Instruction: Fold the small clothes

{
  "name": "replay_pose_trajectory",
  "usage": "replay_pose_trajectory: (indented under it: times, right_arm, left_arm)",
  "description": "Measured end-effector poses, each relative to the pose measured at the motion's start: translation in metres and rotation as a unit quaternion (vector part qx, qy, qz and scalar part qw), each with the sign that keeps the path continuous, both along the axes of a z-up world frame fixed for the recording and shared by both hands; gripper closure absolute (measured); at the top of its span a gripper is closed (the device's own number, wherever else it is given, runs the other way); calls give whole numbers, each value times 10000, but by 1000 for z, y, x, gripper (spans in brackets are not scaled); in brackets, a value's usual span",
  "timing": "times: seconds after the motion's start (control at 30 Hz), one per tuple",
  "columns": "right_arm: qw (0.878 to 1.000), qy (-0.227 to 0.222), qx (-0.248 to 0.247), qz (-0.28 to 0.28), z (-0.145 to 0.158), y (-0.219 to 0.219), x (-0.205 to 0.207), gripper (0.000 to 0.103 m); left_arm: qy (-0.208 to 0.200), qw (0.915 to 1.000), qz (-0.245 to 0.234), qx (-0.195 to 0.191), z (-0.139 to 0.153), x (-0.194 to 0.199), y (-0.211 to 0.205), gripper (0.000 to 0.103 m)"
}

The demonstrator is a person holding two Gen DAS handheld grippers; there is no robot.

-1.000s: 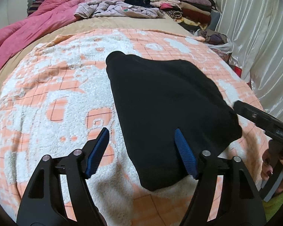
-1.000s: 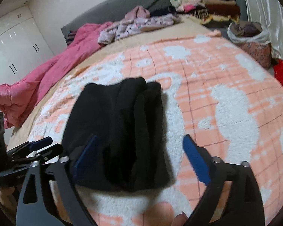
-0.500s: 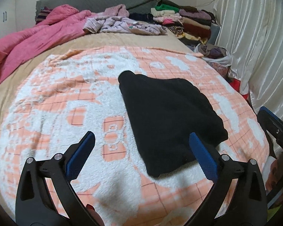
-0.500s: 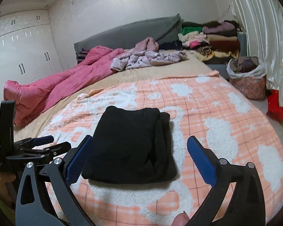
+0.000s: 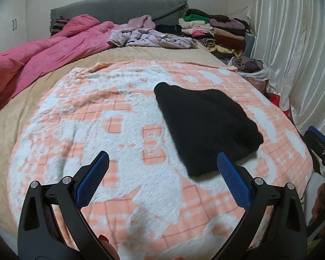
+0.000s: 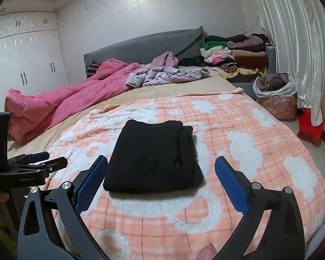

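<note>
Both tools have pulled back and up off the black garment (image 6: pixel 155 156) since the earlier frames; your left tool (image 5: pixel 162 165) also went from part-open to fully wide. Garment itself hasn't shifted: same folded bundle, same spot on the orange-and-white blanket (image 6: pixel 260 130) over the bed.

Key relation now: from your right tool (image 6: pixel 161 170) the bundle sits straight ahead, centred betw. the two blue pads, just beyond the tips, not touching. Its long axis runs away from you toward the headboard, stacked fold edges along its right side. From the left tool it lies ahead and off to the right, near edge just past the right pad. So the right hand looks nearer and better lined up, in my judgement.

Tool state: both wide, nothing held.

Compared w/ earlier, more of the room shows: pink duvet (image 6: pixel 60 106), lilac clothes heap (image 6: pixel 166 75), folded stack (image 6: pixel 236 54) at the far corner. Fold looks done; next is prob. a fresh piece from that heap.
</note>
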State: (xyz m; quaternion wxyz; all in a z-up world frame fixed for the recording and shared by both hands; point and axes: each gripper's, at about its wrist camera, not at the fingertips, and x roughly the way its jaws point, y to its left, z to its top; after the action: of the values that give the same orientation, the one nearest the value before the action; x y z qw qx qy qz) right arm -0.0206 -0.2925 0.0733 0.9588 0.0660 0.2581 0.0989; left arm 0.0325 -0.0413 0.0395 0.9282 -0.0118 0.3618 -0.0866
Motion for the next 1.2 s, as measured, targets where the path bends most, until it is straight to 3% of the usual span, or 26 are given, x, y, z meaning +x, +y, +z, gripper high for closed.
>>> replay_pose_trajectory:
  times: [0.43, 1.0, 1.2]
  right_arm:
    - [9981, -211, -578, -31, -22, 21, -32, 4]
    - [9962, 654, -559, -134, -81, 23, -25, 4]
    - [9955, 782, -525, -136, -89, 27, -21, 4]
  left_arm:
    - [134, 9998, 142, 1, -25, -26, 12, 10]
    - [409, 9990, 196, 19, -58, -36, 15, 10]
    - [471, 9987, 209, 22, -63, -35, 16, 10]
